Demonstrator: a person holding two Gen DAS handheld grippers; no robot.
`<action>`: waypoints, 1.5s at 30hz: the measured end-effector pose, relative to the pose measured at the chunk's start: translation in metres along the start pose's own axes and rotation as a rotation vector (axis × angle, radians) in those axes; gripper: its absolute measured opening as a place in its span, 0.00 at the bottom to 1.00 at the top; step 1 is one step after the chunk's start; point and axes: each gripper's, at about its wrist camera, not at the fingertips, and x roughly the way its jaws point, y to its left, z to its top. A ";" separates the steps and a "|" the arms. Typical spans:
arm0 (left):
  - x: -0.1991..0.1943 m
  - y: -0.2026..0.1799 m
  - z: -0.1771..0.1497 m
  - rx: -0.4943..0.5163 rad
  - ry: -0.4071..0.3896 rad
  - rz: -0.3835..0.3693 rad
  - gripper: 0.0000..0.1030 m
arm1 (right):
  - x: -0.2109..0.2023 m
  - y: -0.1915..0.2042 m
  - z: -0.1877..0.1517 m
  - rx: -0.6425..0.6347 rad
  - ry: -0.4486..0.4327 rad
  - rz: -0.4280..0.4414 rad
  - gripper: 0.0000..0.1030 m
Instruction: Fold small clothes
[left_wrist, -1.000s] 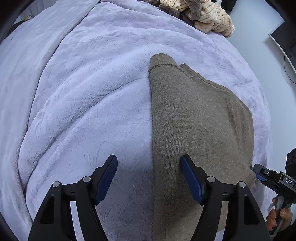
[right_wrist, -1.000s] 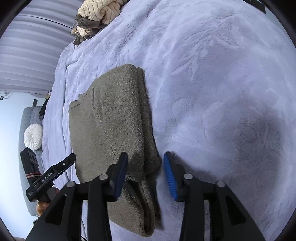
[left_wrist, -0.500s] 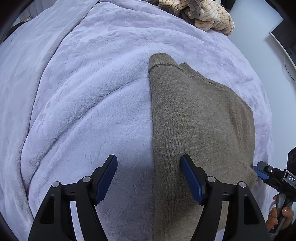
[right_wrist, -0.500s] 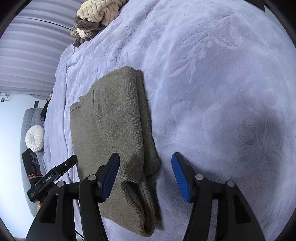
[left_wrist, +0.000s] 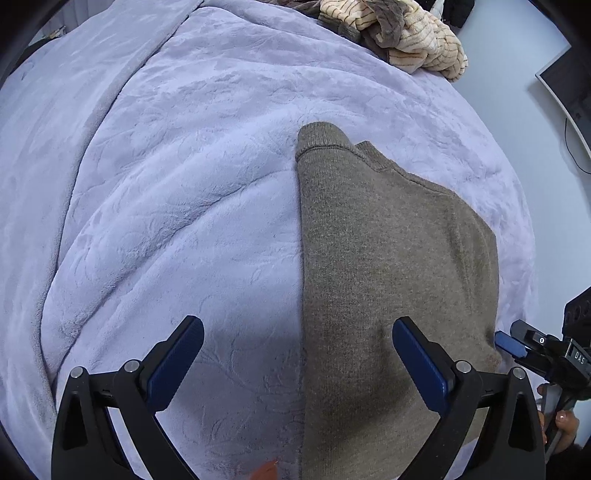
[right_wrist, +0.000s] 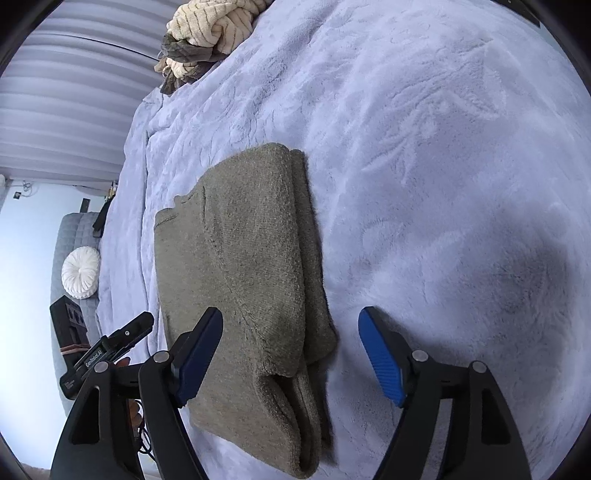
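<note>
My left gripper (left_wrist: 297, 363) and right gripper (right_wrist: 290, 350) have just been opening, jaws wide, straddling the folded sweater (left_wrist: 388, 258) without gripping it.

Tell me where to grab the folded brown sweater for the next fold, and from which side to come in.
Grip the brown sweater at its two near corners, probably one per gripper. The right gripper, jaws just opened and straddling the stacked folded edge, can come down from above there; the left gripper straddles the straight left edge on the lilac blanket. Both edges lie flat and free, so pinching from above suits.
</note>
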 end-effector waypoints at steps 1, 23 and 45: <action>0.005 -0.002 0.001 -0.003 0.011 -0.013 0.99 | 0.002 0.001 0.003 -0.003 0.004 0.007 0.77; 0.069 -0.037 0.003 0.000 0.164 -0.217 0.99 | 0.070 0.041 0.030 -0.198 0.204 0.139 0.83; -0.003 -0.014 -0.006 0.020 0.085 -0.335 0.49 | 0.062 0.062 0.011 -0.006 0.174 0.410 0.32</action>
